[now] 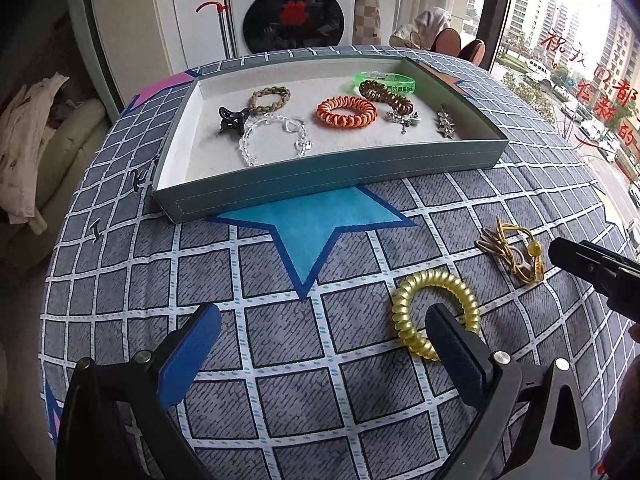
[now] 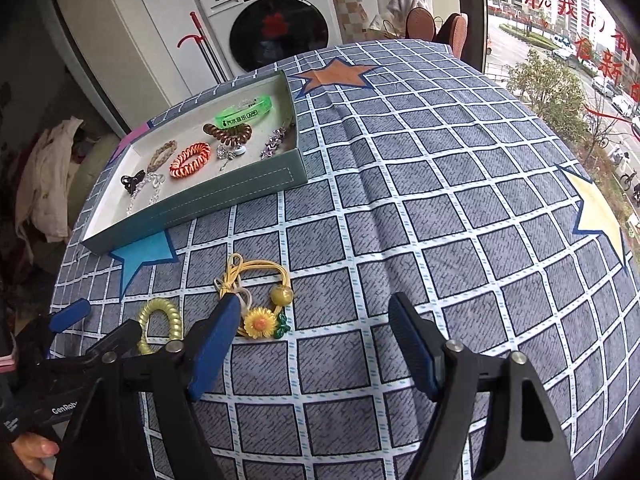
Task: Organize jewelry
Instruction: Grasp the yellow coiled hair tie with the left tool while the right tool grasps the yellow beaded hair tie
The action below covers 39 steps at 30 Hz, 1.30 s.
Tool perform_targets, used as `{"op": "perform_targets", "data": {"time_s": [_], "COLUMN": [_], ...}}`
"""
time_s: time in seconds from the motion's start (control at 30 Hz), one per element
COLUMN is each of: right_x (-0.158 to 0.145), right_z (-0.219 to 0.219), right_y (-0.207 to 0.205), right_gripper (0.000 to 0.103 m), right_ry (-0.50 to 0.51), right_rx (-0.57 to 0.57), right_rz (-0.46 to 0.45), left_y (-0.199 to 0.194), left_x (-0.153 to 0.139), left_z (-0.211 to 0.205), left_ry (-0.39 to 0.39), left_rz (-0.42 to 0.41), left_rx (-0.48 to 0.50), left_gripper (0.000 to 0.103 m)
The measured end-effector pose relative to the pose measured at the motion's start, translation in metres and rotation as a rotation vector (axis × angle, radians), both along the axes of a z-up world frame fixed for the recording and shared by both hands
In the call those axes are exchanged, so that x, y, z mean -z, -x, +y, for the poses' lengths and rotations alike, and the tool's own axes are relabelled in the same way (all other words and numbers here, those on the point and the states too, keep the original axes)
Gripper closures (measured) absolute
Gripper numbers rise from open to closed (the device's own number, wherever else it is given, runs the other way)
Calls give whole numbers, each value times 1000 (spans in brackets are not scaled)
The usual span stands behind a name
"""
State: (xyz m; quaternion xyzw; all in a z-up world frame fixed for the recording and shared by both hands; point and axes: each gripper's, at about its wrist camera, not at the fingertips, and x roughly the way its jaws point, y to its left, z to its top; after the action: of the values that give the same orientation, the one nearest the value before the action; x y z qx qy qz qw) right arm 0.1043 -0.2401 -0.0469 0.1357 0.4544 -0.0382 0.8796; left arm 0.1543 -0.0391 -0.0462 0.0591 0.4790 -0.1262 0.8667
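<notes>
— Grey checked cloth with coloured stars is seen spread over the bench point(image 1: 280, 344), with a white washing machine point(image 1: 290, 4) behind it and a window onto a street toward two o'clock.

— What is laid in the tray?

— A shallow teal tray point(image 1: 332, 176) is set at twelve o'clock in the left wrist view. On its pale lining an orange coil tie point(image 1: 346, 111), a brown coil tie point(image 1: 384, 94), a green wristband point(image 1: 382, 79), a braided tan band point(image 1: 269, 98), a clear bead bracelet point(image 1: 272, 136), a black claw clip point(image 1: 231, 118) and two small silver pieces are laid out.

— And outside it?

— Two things are left on the cloth. A yellow coil tie point(image 1: 434, 312) is found near four o'clock from the tray, and a sunflower hair tie point(image 2: 260, 322) with yellow cords and a bead lies just beside it, further right.

— How are the grippers held?

— The left gripper point(image 1: 324, 344) is spread wide and nothing is clamped — its right finger point(image 1: 456, 344) is seen over the far edge of the yellow coil tie, though contact cannot be told. The right gripper point(image 2: 312, 344) is also held wide and empty; its left finger point(image 2: 218, 340) is seen against the sunflower hair tie, which lies outside the jaws at ten o'clock.
</notes>
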Motion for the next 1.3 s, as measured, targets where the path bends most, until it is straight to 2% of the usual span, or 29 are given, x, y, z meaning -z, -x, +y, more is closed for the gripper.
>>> {"op": "perform_targets", "data": {"time_s": [0.27, 0.6, 0.73, 0.8, 0.87, 1.0, 1.07, 1.13, 1.2, 1.23, 1.3], "right_x": [9, 13, 13, 12, 12, 11, 7, 3, -2, -4, -9], "right_z": [15, 33, 33, 33, 33, 29, 25, 20, 17, 16, 13], "right_y": [-11, -5, -4, -4, -2, 1, 3, 5, 7, 8, 10], "right_gripper": [54, 57, 60, 71, 90, 92, 97, 98, 98, 98, 98], "right_ry": [57, 219, 214, 213, 211, 186, 158, 128, 114, 111, 103], "right_rx": [-45, -102, -99, -104, -105, -88, -77, -65, -57, -55, -52], "right_rz": [29, 27, 23, 20, 19, 13, 0, -14, -25, -31, -42], "left_y": [-1, 1, 7, 10, 11, 13, 15, 16, 18, 20, 23], "left_x": [7, 8, 4, 2, 1, -1, -2, -2, -3, -3, -3], "left_z": [-6, -13, -22, -26, -30, -35, -37, -39, -42, -43, -45], "left_ry": [-22, -59, -72, -72, -70, -60, -54, -34, -23, -16, -14], "left_rz": [11, -21, -42, -47, -47, -38, -33, -20, -13, -12, -15], "left_rx": [6, 36, 90, 121, 145, 179, 199, 223, 244, 256, 273], "left_gripper": [0, 0, 2, 10, 16, 29, 36, 51, 60, 71, 72]}}
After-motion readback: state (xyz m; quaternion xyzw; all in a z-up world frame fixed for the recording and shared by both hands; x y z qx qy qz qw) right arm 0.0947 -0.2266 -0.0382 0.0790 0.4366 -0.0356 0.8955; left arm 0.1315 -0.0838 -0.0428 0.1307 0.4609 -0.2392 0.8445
